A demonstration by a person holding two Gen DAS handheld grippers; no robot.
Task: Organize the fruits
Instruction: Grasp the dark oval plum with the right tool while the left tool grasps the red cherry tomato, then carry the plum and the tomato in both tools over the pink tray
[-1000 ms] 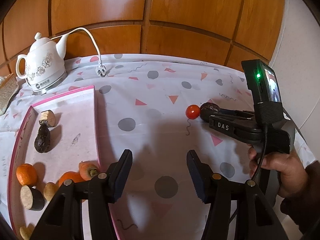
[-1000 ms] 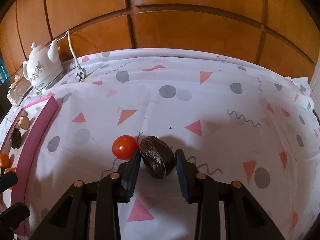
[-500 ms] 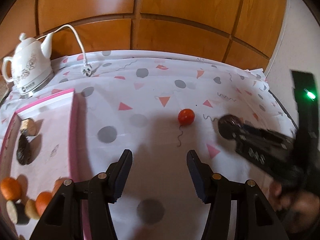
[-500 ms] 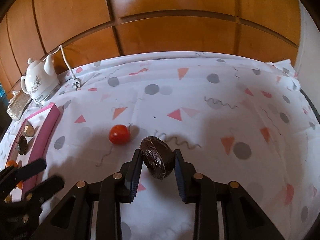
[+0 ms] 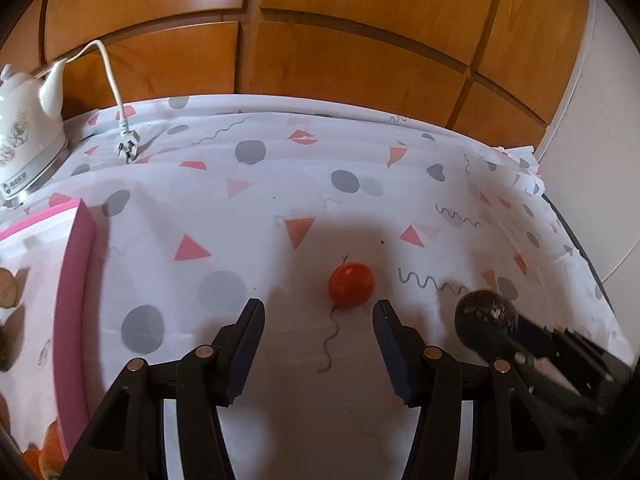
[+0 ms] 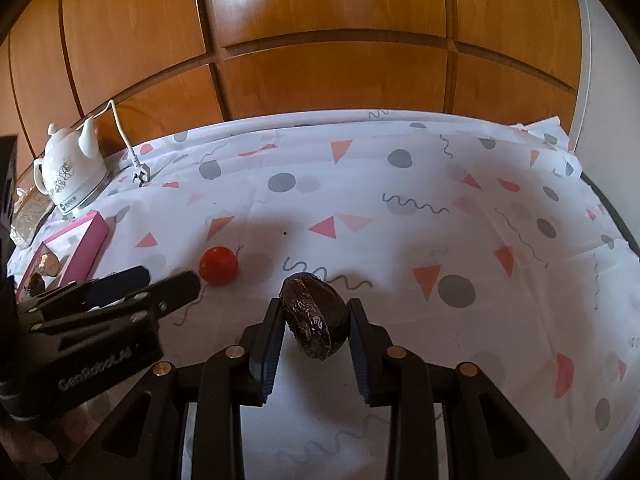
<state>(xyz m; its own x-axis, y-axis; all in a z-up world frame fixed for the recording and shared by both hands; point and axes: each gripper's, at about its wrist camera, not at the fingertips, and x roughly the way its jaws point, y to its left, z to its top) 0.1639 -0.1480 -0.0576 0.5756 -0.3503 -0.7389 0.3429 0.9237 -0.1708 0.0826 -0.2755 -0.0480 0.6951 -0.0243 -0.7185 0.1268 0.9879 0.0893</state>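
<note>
While my right tool point(image 6: 312, 320) grips the dark avocado point(image 6: 314, 314) off the table point(image 6: 400, 248), my left tool point(image 5: 318, 320) gapes empty just short of the tomato point(image 5: 351, 284). Next: straddle tomato, close, carry both to pink tray point(image 5: 74, 280).

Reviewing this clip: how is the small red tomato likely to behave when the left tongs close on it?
The tomato is round and glossy, so it may roll or slip off on the smooth tablecloth. It looks soft-skinned, so probably bruises under a hard squeeze. The left tongs stand open just short of it.
</note>
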